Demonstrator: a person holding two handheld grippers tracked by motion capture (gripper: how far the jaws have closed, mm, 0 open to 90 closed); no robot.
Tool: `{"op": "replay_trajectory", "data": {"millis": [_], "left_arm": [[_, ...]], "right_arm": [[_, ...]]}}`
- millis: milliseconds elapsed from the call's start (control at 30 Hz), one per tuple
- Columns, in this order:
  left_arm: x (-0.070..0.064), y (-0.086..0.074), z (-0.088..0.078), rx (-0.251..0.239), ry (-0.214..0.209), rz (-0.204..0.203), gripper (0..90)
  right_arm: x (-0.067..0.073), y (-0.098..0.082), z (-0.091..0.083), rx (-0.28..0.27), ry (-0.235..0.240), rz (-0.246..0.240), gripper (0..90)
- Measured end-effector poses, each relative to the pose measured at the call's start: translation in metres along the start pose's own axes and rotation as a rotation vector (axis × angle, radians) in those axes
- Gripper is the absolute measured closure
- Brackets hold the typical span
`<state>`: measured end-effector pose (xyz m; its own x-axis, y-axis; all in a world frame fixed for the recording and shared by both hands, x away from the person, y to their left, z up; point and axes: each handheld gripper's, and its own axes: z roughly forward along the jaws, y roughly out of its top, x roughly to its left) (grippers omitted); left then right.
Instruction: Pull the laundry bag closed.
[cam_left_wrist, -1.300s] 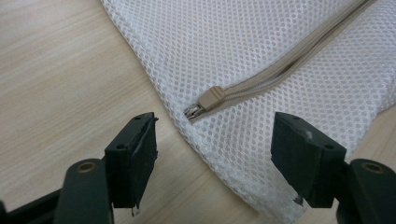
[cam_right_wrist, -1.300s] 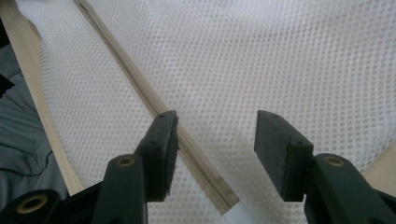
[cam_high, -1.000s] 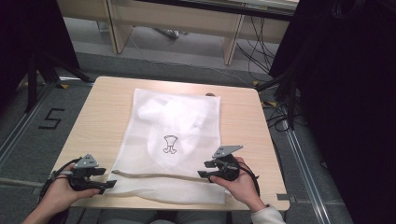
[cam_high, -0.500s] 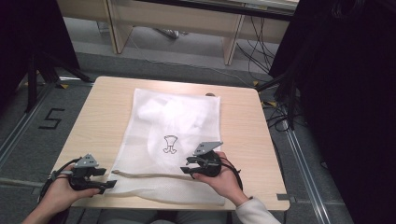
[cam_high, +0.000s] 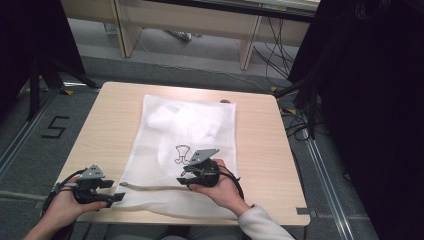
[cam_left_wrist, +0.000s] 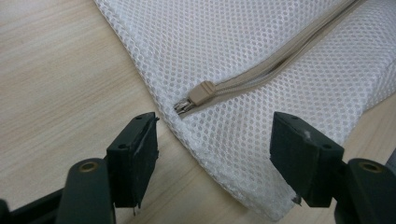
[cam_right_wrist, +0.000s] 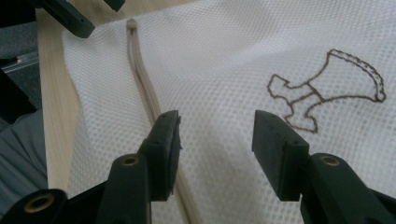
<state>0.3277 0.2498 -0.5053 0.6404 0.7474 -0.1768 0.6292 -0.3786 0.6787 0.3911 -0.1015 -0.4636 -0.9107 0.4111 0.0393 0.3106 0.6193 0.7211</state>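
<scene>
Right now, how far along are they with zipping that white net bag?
The zipper already looks closed: its slider sits at the end near the left tool, teeth together along the mesh bag. In hand: nothing is gripped; the right tool hovers open over the mesh beside the zipper, and the left one is open too. Left: I can't tell what follows; something white lies inside the bag.
</scene>
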Motion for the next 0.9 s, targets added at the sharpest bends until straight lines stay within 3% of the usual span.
{"op": "replay_trajectory", "data": {"millis": [500, 567, 600, 900], "left_arm": [[-0.001, 0.0, 0.0, 0.0, -0.012, -0.01, 31.9], [0.0, 0.0, -0.001, 0.004, -0.008, 0.001, 31.9], [-0.001, 0.0, 0.0, 0.0, -0.011, -0.014, 31.9], [0.0, -0.001, 0.0, 0.005, -0.022, -0.002, 31.9]], "right_arm": [[0.018, 0.036, 0.035, 0.023, 0.061, -0.068, 58.5], [0.021, 0.039, 0.04, 0.023, 0.056, -0.057, 58.9], [0.022, 0.041, 0.043, 0.018, 0.062, -0.073, 59.8], [0.034, 0.063, 0.071, 0.067, 0.105, -0.093, 68.4]]}}
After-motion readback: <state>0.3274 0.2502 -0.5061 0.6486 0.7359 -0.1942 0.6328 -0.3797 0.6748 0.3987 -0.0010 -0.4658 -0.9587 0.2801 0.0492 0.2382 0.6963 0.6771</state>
